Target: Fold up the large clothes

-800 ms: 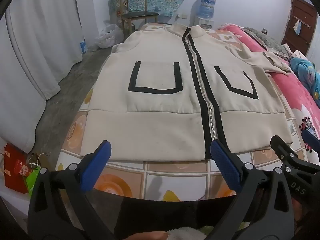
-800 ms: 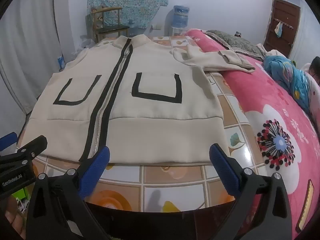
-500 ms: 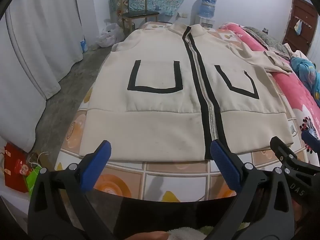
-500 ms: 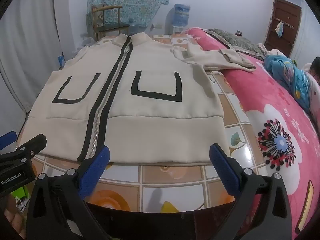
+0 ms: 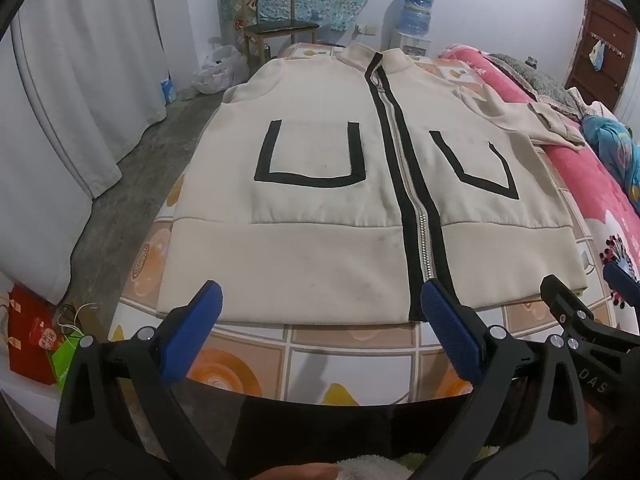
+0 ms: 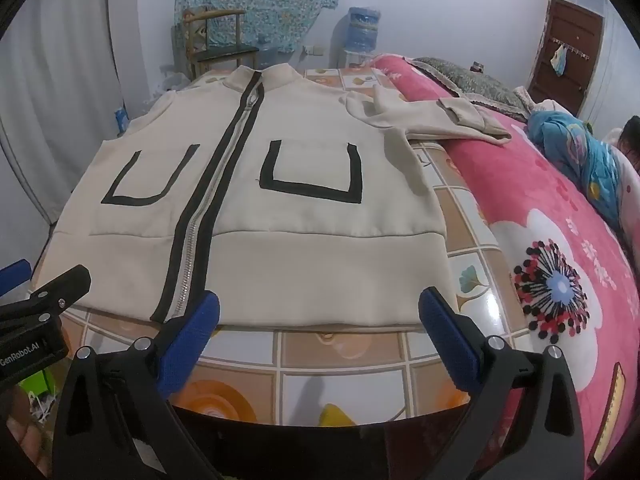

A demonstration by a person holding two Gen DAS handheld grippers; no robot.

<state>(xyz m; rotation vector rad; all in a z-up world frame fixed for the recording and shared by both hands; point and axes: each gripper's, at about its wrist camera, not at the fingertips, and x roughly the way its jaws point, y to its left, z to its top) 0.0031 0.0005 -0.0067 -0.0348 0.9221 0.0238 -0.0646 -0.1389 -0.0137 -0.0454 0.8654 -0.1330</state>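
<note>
A large cream jacket (image 5: 320, 184) with a black zipper band and two black-outlined pockets lies flat, front up, on a tiled table (image 5: 344, 344); it also shows in the right wrist view (image 6: 288, 200). Its right sleeve (image 6: 432, 120) stretches out onto the pink bedding. The left sleeve is hidden. My left gripper (image 5: 320, 320) is open and empty, just short of the hem at its left part. My right gripper (image 6: 320, 320) is open and empty, just short of the hem at its right part.
A pink flowered blanket (image 6: 560, 264) borders the table on the right, with a person in blue (image 6: 576, 152) lying there. A chair (image 5: 276, 20) and a water dispenser (image 5: 414, 12) stand at the far wall. White curtains (image 5: 80, 80) and bags (image 5: 32, 336) are on the left.
Both grippers have edged slightly forward toward the jacket's hem. The jacket has not moved.
</note>
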